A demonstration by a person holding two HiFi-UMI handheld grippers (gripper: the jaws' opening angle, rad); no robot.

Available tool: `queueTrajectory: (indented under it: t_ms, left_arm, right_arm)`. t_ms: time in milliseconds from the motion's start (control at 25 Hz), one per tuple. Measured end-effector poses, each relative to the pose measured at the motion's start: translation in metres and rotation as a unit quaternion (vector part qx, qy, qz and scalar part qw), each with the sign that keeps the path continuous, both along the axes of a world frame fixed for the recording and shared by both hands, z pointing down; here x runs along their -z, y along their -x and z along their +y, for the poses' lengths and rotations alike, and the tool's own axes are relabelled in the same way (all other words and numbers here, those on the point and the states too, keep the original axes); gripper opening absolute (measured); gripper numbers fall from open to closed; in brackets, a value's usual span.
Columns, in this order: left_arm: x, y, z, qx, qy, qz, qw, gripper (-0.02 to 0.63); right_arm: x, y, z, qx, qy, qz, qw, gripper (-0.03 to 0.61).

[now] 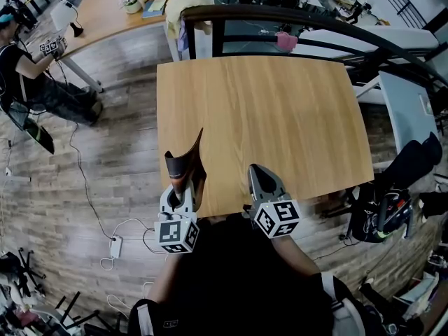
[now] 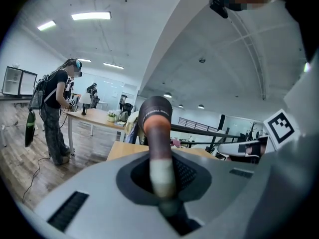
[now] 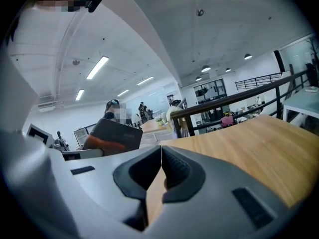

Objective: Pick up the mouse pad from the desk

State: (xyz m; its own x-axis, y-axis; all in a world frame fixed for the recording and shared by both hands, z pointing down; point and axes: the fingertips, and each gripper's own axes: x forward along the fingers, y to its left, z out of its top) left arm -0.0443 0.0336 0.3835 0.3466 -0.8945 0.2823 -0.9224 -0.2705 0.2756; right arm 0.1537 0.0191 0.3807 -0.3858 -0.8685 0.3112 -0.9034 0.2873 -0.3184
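The left gripper's 2 jaws are closed on the lower edge of the mouse pad, their dark pads pressing it from either side. The mouse pad is thin and limp. It stands up out of the jaws toward 12 o'clock and curls over at the top. One face is black, with a line of pale print near the upper edge that is too small to read, and the other face is a rusty orange-brown.

In the head view the mouse pad rises to a sharp corner. It is held up off the wood over the near left edge of the tabletop, at about 7 o'clock from the tabletop's centre.

At 3 o'clock from the left gripper, the right gripper points the same way over the near edge. In the right gripper view its 2 jaws are pressed together tip to tip with nothing between them. That view also shows the bare light wood of the tabletop beyond the jaws and the dark mouse pad at 9 o'clock.

A black railing runs past the far edge at 12 o'clock. A person stands at another table at 10 o'clock.
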Motion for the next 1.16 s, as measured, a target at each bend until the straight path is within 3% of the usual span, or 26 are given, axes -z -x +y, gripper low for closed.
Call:
queueTrajectory:
  t_ms: [1160]
  left_arm:
    - [-0.001,-0.020,0.001,-0.011,0.000,0.002,0.9999,0.045]
  right_arm:
    - [0.003,-0.020,0.005,-0.006,-0.008,0.009,1.000,0.030]
